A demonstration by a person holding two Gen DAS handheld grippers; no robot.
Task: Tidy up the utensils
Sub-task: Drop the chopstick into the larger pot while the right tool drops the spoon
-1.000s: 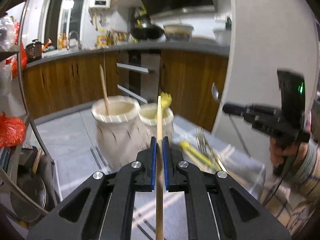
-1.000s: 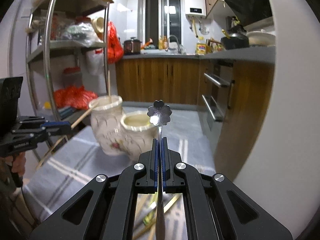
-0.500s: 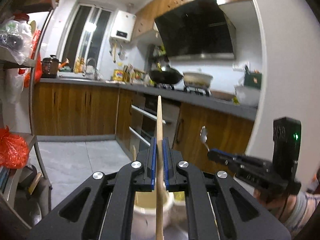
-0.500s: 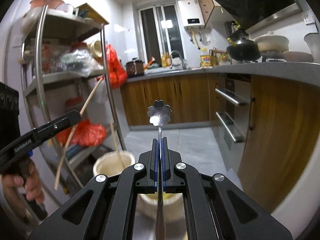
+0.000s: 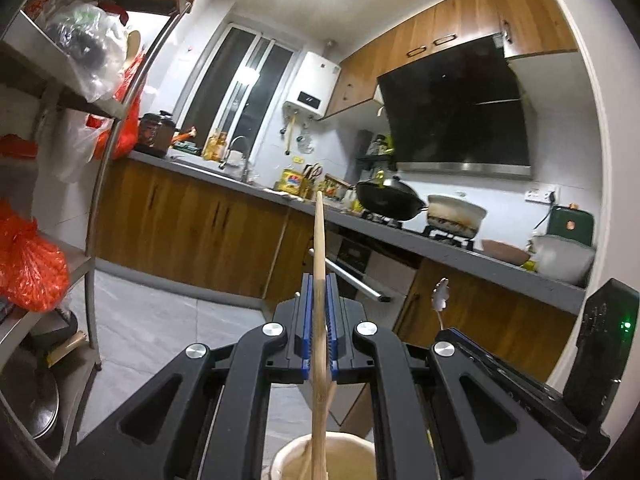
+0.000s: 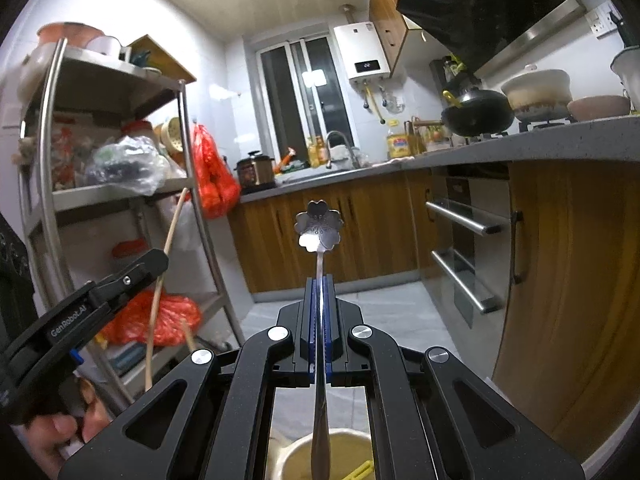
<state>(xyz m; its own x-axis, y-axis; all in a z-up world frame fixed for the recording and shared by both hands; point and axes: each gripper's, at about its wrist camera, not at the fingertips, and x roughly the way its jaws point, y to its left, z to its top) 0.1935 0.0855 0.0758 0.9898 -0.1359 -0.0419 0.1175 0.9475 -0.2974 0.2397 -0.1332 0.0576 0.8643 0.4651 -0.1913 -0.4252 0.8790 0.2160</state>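
Observation:
My left gripper (image 5: pixel 319 280) is shut on a wooden chopstick (image 5: pixel 319 240) held upright, its lower end over the mouth of a cream holder (image 5: pixel 340 458) at the bottom of the left wrist view. My right gripper (image 6: pixel 319 280) is shut on a metal spoon with a flower-shaped end (image 6: pixel 319 228), its lower part hanging above a second cream holder (image 6: pixel 340 454) with something yellow inside. The left gripper with the chopstick (image 6: pixel 160 292) shows at the left of the right wrist view. The right gripper with the spoon (image 5: pixel 440 300) shows at the right of the left wrist view.
A metal shelf rack (image 6: pixel 192 200) with red bags (image 6: pixel 212 176) stands on the left. Wooden kitchen cabinets (image 6: pixel 360 236) and a grey counter (image 5: pixel 440 240) with a wok (image 5: pixel 388 200) and pots run behind. An oven with bar handles (image 6: pixel 464 216) is on the right.
Both grippers have tilted upward and risen over the holders, which dropped to the bottom of each view. The chopstick and spoon stay gripped, now standing upright above the holder mouths.

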